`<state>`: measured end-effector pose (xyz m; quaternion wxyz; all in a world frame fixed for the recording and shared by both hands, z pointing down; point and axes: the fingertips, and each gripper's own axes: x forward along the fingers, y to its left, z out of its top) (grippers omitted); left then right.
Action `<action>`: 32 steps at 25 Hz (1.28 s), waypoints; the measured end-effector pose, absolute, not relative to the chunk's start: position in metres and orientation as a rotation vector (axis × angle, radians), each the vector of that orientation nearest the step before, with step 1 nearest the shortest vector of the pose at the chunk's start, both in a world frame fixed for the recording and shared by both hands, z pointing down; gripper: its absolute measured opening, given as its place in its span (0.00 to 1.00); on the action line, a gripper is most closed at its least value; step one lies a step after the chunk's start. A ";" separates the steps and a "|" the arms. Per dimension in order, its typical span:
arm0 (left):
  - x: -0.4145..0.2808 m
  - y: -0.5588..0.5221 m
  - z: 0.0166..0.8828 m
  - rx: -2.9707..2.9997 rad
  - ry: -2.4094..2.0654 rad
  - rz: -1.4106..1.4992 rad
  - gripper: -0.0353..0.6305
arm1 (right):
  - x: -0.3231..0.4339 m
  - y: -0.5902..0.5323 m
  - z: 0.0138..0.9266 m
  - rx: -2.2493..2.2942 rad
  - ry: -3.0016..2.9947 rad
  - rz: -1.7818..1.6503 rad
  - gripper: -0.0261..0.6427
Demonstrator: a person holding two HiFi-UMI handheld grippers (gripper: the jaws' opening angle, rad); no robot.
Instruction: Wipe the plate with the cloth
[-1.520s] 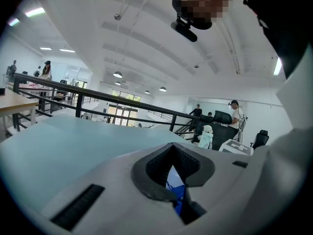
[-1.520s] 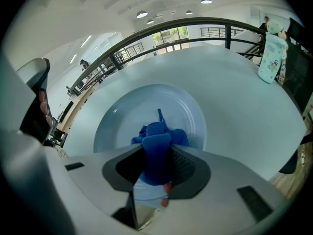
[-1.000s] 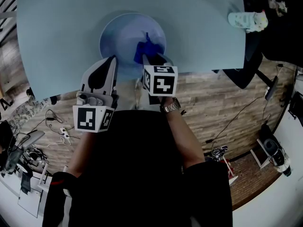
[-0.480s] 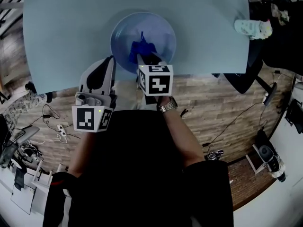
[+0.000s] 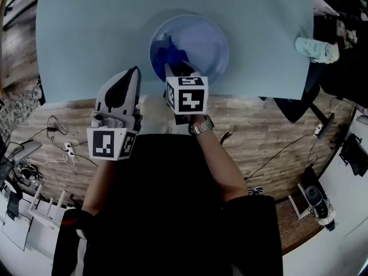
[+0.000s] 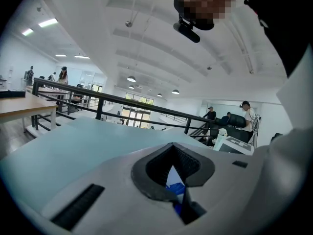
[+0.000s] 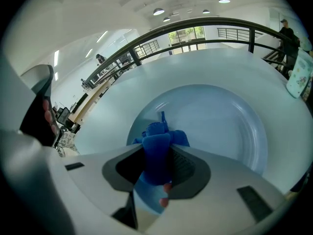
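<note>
**The right gripper point(image 5: 172, 68) pinched the blue cloth point(image 5: 167, 55) on the plate point(image 5: 204, 42).**

In the right gripper view, the jaws were clamped on the bunched cloth. The cloth stuck out past the jaw tips and lay on the left inner part of the pale blue plate, close to its rim. The plate sat on the light blue table point(image 5: 86, 27), near the table's front edge. The left gripper point(image 5: 134, 72) was held over that front edge, just left of the plate and apart from it. In its own view, its jaws were pressed together on nothing, with only a thin slit between the pads.
</note>
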<state>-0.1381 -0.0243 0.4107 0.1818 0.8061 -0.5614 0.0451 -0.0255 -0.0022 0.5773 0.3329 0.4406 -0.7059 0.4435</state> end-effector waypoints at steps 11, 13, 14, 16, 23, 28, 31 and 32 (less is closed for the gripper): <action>-0.141 -0.017 0.416 2.257 -1.600 0.133 0.06 | -0.028 0.013 0.582 1.127 -1.837 1.165 0.22; -0.137 -0.015 0.415 2.255 -1.597 0.131 0.06 | -0.026 0.017 0.581 1.120 -1.839 1.163 0.22; -0.135 -0.014 0.415 2.257 -1.595 0.130 0.06 | -0.025 0.020 0.581 1.117 -1.839 1.162 0.22; -0.130 -0.011 0.414 2.263 -1.590 0.129 0.06 | -0.022 0.025 0.581 1.112 -1.839 1.165 0.22; -0.113 -0.005 0.412 2.271 -1.580 0.130 0.06 | -0.007 0.036 0.581 1.103 -1.835 1.167 0.22; -0.100 -0.002 0.412 2.274 -1.575 0.130 0.06 | 0.005 0.041 0.581 1.095 -1.832 1.162 0.22; -0.093 -0.002 0.410 2.278 -1.573 0.129 0.06 | 0.014 0.043 0.580 1.099 -1.829 1.163 0.22; -0.090 -0.002 0.409 2.278 -1.573 0.128 0.06 | 0.017 0.044 0.579 1.101 -1.828 1.163 0.22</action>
